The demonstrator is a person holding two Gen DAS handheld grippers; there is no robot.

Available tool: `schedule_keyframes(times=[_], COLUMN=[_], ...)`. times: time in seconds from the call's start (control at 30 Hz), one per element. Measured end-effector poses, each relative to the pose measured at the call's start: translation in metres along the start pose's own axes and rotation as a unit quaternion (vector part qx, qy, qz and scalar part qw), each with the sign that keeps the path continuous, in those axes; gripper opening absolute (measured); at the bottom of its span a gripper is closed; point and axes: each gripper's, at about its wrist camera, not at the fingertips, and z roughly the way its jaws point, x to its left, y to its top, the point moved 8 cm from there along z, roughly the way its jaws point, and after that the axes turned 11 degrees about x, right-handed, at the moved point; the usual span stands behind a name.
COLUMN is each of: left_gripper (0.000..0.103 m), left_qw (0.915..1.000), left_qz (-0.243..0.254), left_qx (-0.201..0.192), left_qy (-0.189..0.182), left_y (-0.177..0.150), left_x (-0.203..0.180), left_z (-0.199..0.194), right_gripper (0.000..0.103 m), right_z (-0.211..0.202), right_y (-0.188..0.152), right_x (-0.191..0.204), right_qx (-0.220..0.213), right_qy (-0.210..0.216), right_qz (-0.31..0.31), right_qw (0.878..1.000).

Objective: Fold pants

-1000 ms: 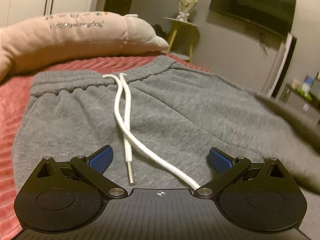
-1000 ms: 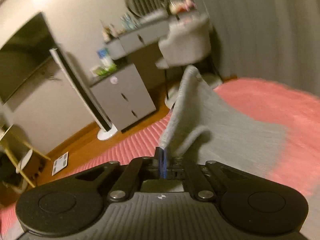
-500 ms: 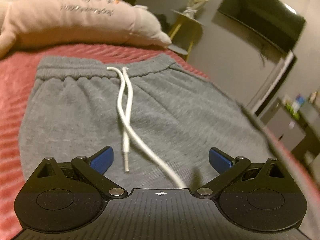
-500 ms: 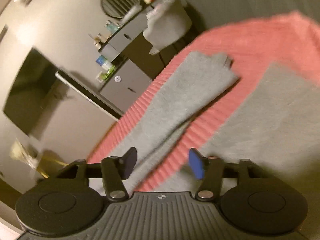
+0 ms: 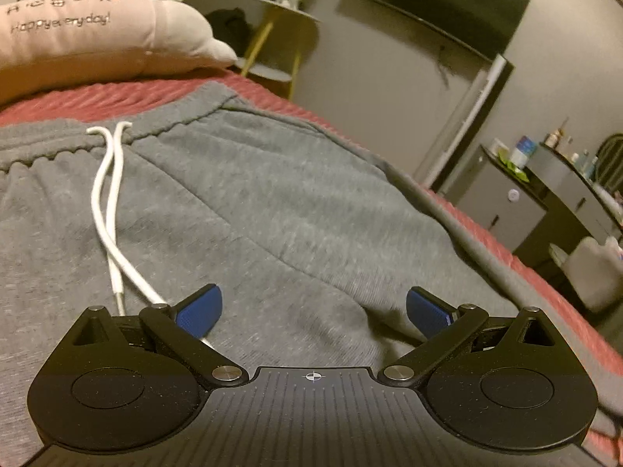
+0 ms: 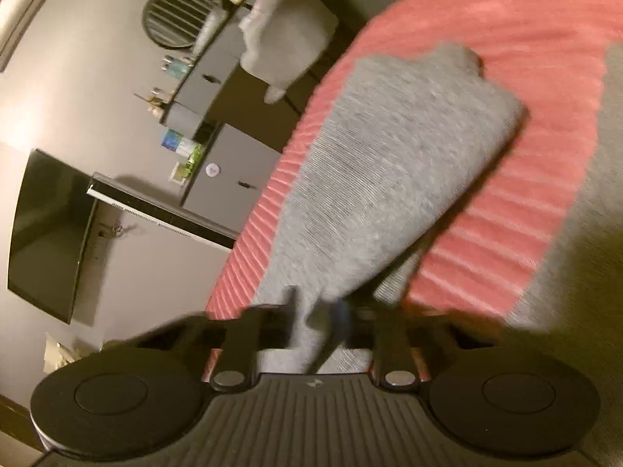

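Grey sweatpants (image 5: pixel 272 210) lie spread on a red ribbed bedspread (image 5: pixel 101 95), waistband at the far side, with a white drawstring (image 5: pixel 107 210) trailing toward me. My left gripper (image 5: pixel 313 311) hovers open and empty just above the pants' front, near the drawstring ends. In the right wrist view one grey pant leg (image 6: pixel 389 163) stretches away over the bedspread (image 6: pixel 545 78). My right gripper (image 6: pixel 315 311) is shut on the near part of that leg; the view is blurred by motion.
A pink pillow (image 5: pixel 89 35) lies beyond the waistband. Past the bed edge stand a yellow side table (image 5: pixel 284 27), a wall TV (image 5: pixel 436 4), grey cabinets (image 6: pixel 229 179) and a white chair (image 6: pixel 288 35).
My right gripper opened half a second ago and has now closed on the pant leg. My left gripper stayed open and shifted right over the pants.
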Motion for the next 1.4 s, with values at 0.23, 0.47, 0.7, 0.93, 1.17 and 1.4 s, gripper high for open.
schedule_keyframes(times=[0.23,0.47,0.7,0.93,1.17,1.4], left_gripper=[0.103,0.103,0.103,0.088,0.09,0.01], left_qw=[0.9983,0.996,0.9919,0.9836,0.9933,0.9875], left_qz=[-0.05,-0.072,-0.046,-0.085,-0.034,-0.043], left_qx=[0.0,-0.021,-0.039,0.043,0.099,0.148], left_qy=[-0.031,-0.049,-0.112,-0.153,-0.049,-0.033], left_y=[0.002,0.012,0.066,0.122,0.133,0.128], left_x=[0.016,0.03,0.024,0.013,-0.002,-0.002], left_z=[-0.008,-0.042,-0.075,-0.008,0.068,0.099], right_gripper=[0.014,0.005,0.005,0.006,0.006,0.006], right_z=[0.021,-0.054,-0.174,-0.143,-0.132,-0.131], right_y=[0.003,-0.004,-0.051,-0.056,-0.051,-0.052], right_x=[-0.008,0.047,0.026,-0.076,-0.086,-0.092], right_qx=[-0.002,-0.045,-0.082,-0.014,-0.019,-0.02], right_qy=[-0.019,0.012,0.005,-0.092,-0.073,-0.036], right_qz=[0.028,-0.058,-0.111,-0.017,-0.015,0.01], right_qw=[0.999,0.997,0.99,0.995,0.997,0.999])
